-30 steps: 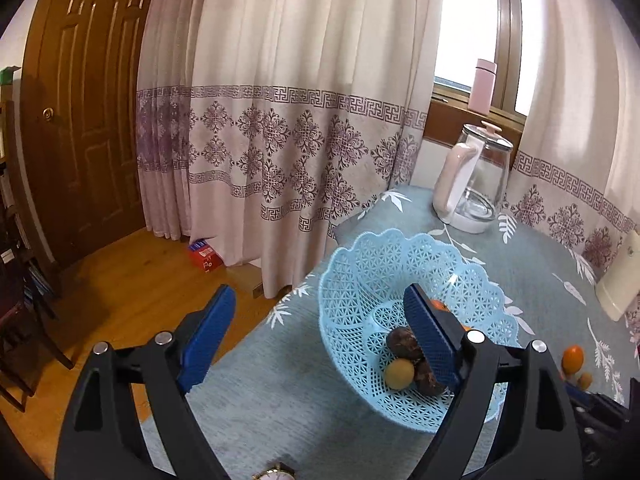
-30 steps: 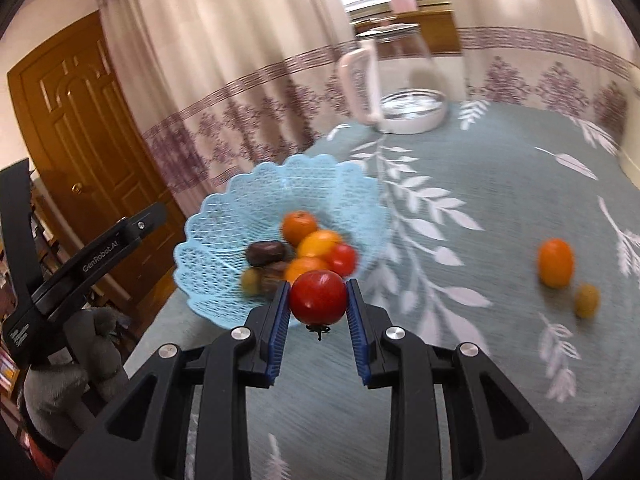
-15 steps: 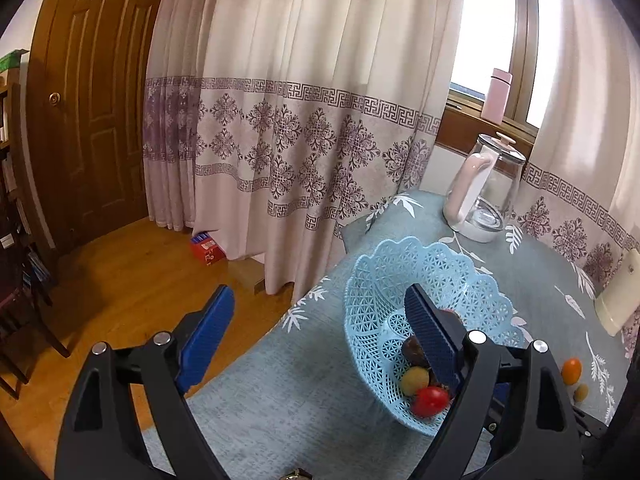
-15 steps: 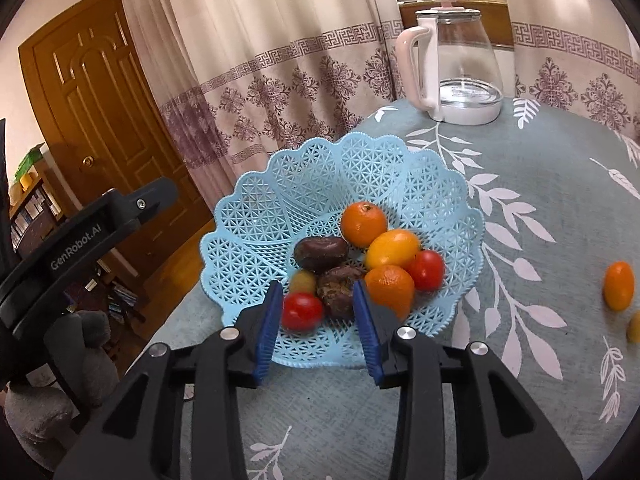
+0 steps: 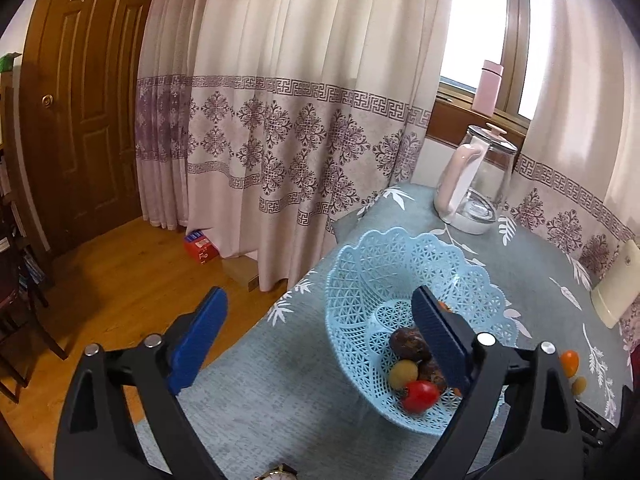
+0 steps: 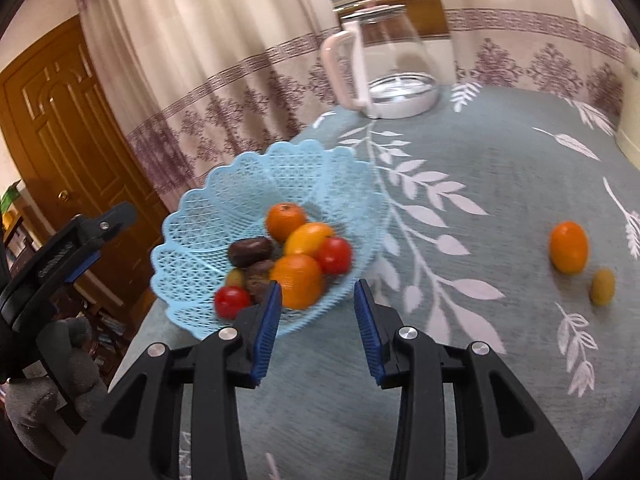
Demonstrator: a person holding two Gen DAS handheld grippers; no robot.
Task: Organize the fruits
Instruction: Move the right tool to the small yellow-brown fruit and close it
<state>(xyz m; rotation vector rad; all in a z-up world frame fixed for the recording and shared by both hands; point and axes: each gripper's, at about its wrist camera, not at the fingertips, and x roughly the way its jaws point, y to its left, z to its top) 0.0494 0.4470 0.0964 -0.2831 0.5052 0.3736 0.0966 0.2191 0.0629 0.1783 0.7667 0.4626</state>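
A light blue lattice basket (image 6: 208,216) (image 5: 360,280) sits near the table's left edge and holds several fruits: oranges, two dark brown ones, a small green one and two red tomatoes. One tomato (image 6: 231,301) (image 5: 419,396) lies at the basket's near rim. My right gripper (image 6: 318,304) is open and empty, just in front of the basket. On the cloth to the right lie an orange fruit (image 6: 568,246) (image 5: 569,361) and a small yellow-green fruit (image 6: 602,286) (image 5: 579,385). My left gripper (image 5: 320,320) is open wide and empty, held left of the basket.
A glass kettle (image 6: 384,64) (image 5: 476,184) with a pink handle stands at the table's far end. A cream object (image 5: 616,284) rests at the right edge. Curtains hang behind; wooden floor and a door (image 5: 80,92) lie left. The grey-green leaf-print cloth (image 6: 500,168) covers the table.
My right gripper let go of the red tomato into the basket, opened wider and drew back toward the right. The left gripper stayed open and shifted slightly.
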